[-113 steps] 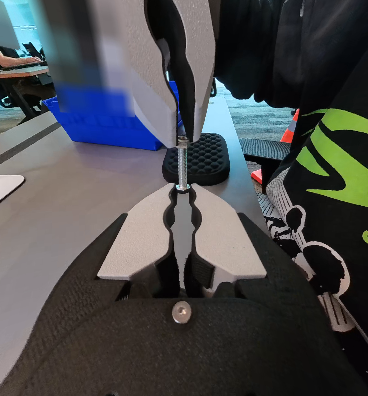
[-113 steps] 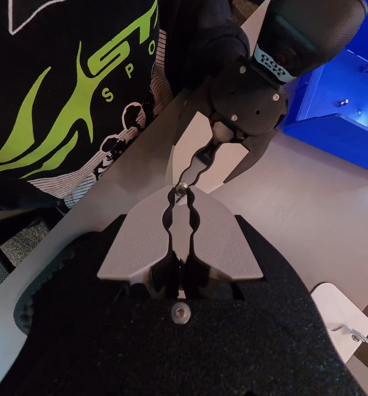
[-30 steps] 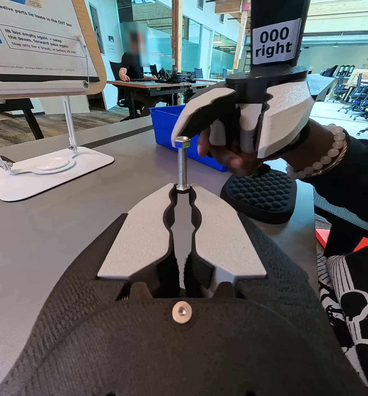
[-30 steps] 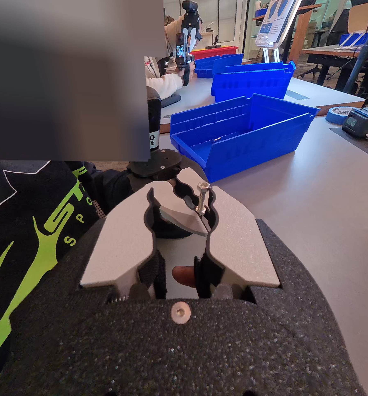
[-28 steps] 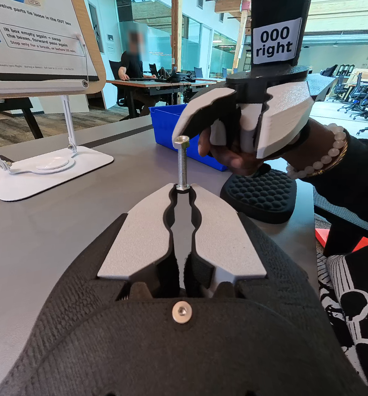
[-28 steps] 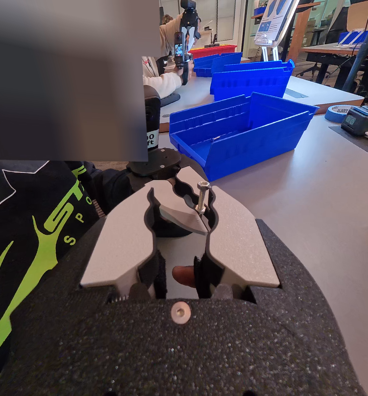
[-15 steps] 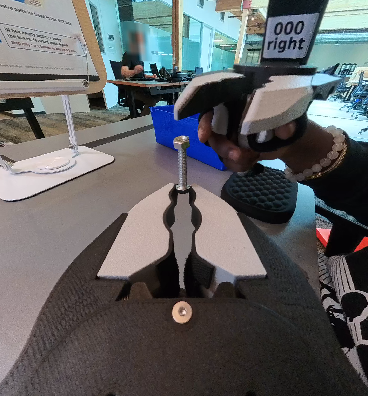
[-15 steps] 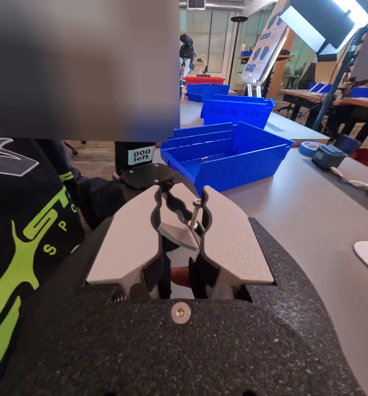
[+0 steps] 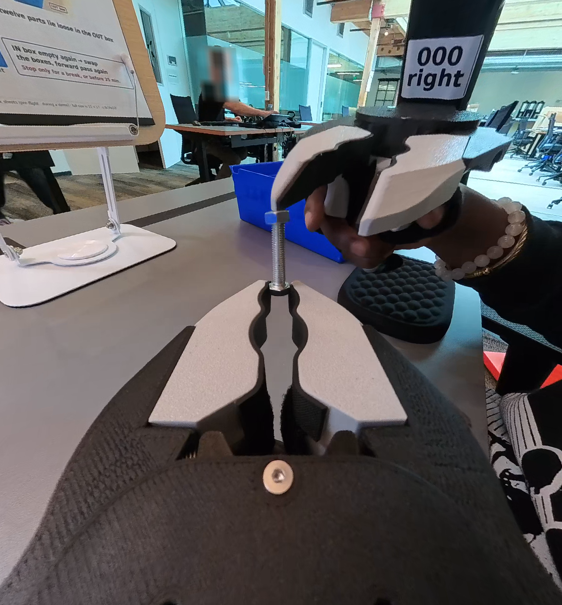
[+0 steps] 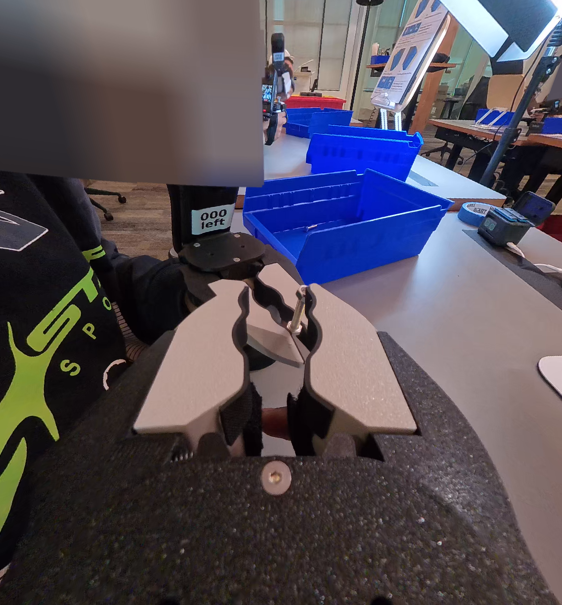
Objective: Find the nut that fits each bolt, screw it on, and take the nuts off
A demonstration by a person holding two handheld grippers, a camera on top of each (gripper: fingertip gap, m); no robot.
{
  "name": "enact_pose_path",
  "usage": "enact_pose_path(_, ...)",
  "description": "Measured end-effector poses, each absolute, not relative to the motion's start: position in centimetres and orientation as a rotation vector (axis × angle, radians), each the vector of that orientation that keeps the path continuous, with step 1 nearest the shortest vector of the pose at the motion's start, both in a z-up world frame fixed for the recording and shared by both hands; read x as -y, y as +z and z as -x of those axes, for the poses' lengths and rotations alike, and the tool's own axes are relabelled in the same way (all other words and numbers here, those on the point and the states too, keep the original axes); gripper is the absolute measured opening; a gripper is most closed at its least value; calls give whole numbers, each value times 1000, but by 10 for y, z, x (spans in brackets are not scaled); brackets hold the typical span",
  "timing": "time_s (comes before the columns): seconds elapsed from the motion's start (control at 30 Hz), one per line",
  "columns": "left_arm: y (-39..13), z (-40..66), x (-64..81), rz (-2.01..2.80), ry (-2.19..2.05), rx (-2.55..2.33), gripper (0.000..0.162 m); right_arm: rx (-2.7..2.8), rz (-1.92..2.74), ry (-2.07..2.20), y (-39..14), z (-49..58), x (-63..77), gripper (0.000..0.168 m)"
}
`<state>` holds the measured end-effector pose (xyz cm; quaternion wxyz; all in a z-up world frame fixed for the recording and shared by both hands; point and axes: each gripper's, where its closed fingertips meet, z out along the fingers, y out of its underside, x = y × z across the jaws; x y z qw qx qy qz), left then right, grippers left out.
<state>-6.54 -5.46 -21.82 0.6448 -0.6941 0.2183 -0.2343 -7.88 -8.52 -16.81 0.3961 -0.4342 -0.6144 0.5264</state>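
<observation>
1. My left gripper [image 9: 279,288] is clamped on the nut [image 9: 280,286] at the lower end of the bolt [image 9: 278,250], which stands upright from my fingertips toward twelve o'clock.
2. My right gripper [image 10: 278,293] has its fingers apart; in the left wrist view one fingertip [image 9: 278,204] touches the bolt's hex head [image 9: 276,216] from above, at about one o'clock.
3. In the right wrist view the bolt [image 10: 297,309] shows tilted, just inside my right-hand finger [image 10: 345,353].
4. The blue bin [image 10: 348,226] sits on the grey table [image 10: 453,327] at one o'clock.
5. A black honeycomb pad [image 9: 400,304] lies at two o'clock of my left gripper.
</observation>
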Motion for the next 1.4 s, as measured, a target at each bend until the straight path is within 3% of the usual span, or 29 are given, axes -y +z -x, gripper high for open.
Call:
enact_pose_path(0.3,-218,65,55,1580,-536,-499,10,1550,1086,1327,-164,80,85,34)
enact_pose_path(0.47,-219,63,56,1579,-534,-515,10,1525,1147,1387,-170,84,81,50)
enact_pose_path(1.4,-219,66,54,1589,-547,-486,10,1545,1159,1394,-175,86,88,49)
